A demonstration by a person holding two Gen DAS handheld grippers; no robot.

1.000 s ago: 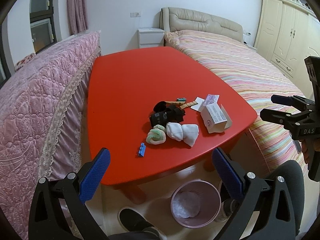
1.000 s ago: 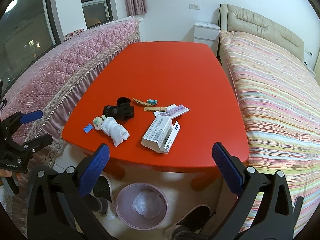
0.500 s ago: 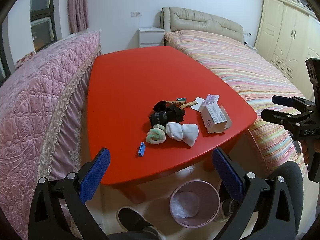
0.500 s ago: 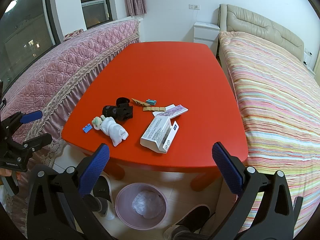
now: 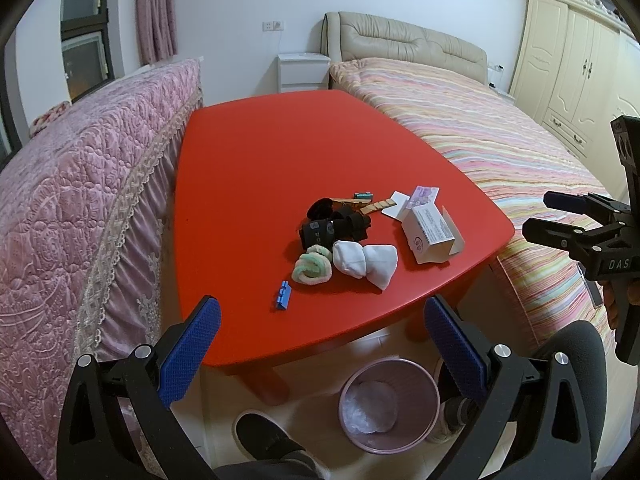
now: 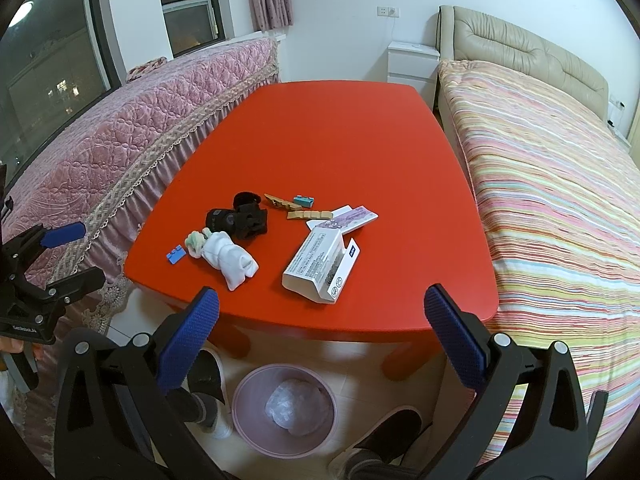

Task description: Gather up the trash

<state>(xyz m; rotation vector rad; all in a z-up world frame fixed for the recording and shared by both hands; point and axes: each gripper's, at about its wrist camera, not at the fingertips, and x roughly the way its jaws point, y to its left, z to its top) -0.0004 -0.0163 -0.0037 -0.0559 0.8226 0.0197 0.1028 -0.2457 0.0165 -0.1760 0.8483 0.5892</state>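
A red table (image 5: pixel 256 168) (image 6: pixel 340 136) holds a cluster of items near its front edge: an opened white carton (image 5: pixel 430 232) (image 6: pixel 320 266), a purple wrapper (image 5: pixel 424 194) (image 6: pixel 354 218), white socks (image 5: pixel 366 262) (image 6: pixel 230 260), a black sock bundle (image 5: pixel 334 224) (image 6: pixel 240 218), a pale green rolled sock (image 5: pixel 312 268), wooden clothespins (image 6: pixel 308 215) and a small blue brick (image 5: pixel 283 295) (image 6: pixel 176 256). A pink bin (image 5: pixel 388 402) (image 6: pixel 285 408) with a plastic liner stands on the floor under the front edge. My left gripper (image 5: pixel 320 340) and right gripper (image 6: pixel 322 332) are both open and empty, held short of the table.
A pink quilted bench (image 5: pixel 76 208) runs along the table's left side. A striped bed (image 6: pixel 552 184) lies on the right. A white nightstand (image 5: pixel 302 72) and cream wardrobe (image 5: pixel 580 60) stand behind. The person's feet in dark slippers (image 6: pixel 384 436) flank the bin.
Both grippers have drifted slightly; the table and bin sit a touch lower and closer in view. Nothing on the table has moved. Both grippers stay open.
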